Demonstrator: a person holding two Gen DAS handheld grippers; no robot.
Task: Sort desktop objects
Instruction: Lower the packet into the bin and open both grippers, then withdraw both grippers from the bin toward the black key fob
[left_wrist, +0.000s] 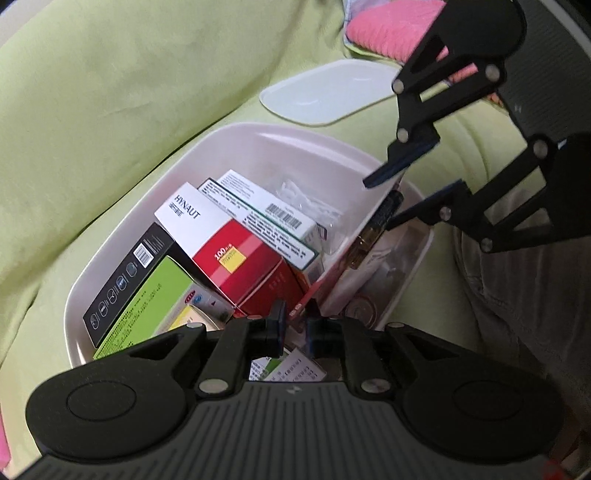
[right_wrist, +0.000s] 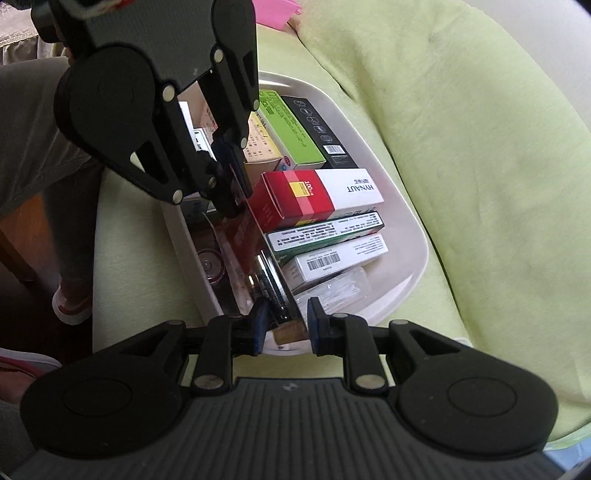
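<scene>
A white plastic bin (left_wrist: 155, 192) (right_wrist: 404, 240) on green cloth holds several medicine boxes, among them a red and white HYNAUT box (left_wrist: 221, 243) (right_wrist: 321, 195). My left gripper (left_wrist: 295, 328) (right_wrist: 231, 184) is shut on the top edge of a thin red flat pack (left_wrist: 301, 306) (right_wrist: 243, 225) that stands upright in the bin's narrow side section. My right gripper (right_wrist: 286, 326) (left_wrist: 380, 201) is open, its fingers on either side of the top end of a dark battery with a gold cap (right_wrist: 280, 302) (left_wrist: 376, 225) that leans in that same section.
The bin's white lid (left_wrist: 325, 96) lies on the green cloth (left_wrist: 110, 110) beyond the bin. Pink fabric (left_wrist: 388, 29) is farther back. A person's grey-clad leg (right_wrist: 29, 129) and shoe (right_wrist: 70, 306) are close to the bin's side.
</scene>
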